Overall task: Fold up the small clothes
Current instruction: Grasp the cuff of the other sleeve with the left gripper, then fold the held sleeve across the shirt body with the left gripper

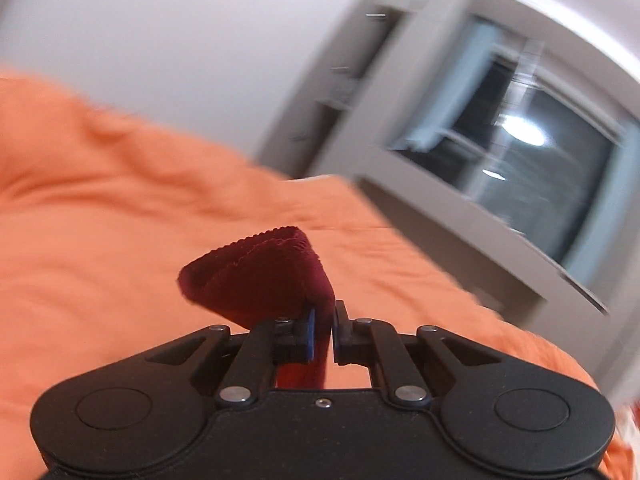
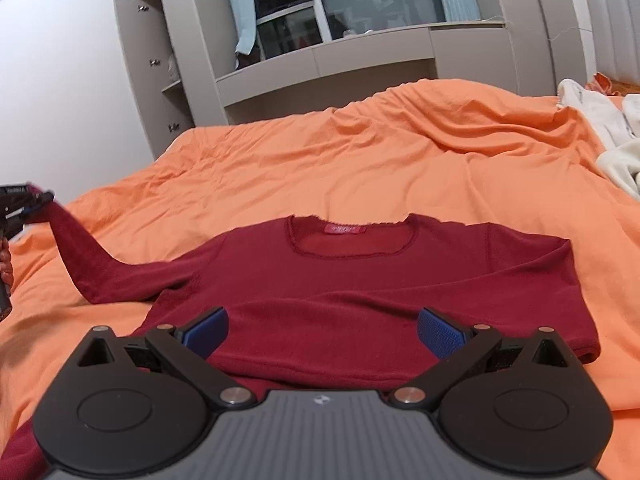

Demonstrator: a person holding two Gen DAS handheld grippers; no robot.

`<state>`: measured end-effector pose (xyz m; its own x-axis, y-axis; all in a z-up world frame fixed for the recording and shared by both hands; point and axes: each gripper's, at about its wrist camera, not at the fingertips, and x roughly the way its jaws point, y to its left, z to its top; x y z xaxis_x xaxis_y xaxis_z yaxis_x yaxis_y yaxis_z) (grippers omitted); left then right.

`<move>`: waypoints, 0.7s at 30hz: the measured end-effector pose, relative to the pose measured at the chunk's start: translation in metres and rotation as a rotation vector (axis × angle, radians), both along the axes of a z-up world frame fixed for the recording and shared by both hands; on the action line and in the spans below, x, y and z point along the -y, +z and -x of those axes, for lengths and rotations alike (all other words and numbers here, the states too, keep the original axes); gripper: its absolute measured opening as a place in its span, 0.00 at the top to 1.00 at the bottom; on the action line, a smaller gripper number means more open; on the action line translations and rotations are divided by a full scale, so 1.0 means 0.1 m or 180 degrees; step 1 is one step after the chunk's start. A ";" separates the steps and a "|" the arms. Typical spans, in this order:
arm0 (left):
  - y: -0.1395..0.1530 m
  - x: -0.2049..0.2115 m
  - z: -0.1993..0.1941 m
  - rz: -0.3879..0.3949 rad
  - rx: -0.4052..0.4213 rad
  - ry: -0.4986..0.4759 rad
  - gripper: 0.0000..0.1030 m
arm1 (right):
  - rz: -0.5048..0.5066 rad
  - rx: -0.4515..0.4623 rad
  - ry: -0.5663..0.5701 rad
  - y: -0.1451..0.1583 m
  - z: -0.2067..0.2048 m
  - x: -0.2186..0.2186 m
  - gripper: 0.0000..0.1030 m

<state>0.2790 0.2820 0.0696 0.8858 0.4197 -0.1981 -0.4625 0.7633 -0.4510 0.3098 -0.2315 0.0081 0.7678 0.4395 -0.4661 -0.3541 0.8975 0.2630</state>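
A dark red long-sleeved top [image 2: 360,284] lies flat on the orange bedspread [image 2: 360,160], neckline away from me, its right sleeve folded in. My left gripper [image 1: 323,322] is shut on the cuff of the left sleeve [image 1: 260,272] and holds it lifted off the bed. In the right wrist view the left gripper [image 2: 28,202] sits at the far left edge with the sleeve [image 2: 84,252] stretched up to it. My right gripper [image 2: 322,330] is open and empty, hovering over the lower part of the top.
The orange bedspread [image 1: 120,200] is rumpled with a ridge toward the back. White clothes [image 2: 612,136] lie at the bed's right edge. A grey wardrobe with a window [image 2: 340,20] stands behind the bed.
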 end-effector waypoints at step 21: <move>-0.74 2.90 -0.66 -0.1211 -0.0970 -0.2899 0.92 | -0.0382 -0.0188 -0.0838 -0.12 -0.33 0.59 0.00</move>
<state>0.3449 -0.0083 -0.0042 0.8335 -0.3033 -0.4618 0.3081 0.9490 -0.0671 0.3430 -0.2906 -0.0041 0.8358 0.2836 -0.4701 -0.0942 0.9176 0.3861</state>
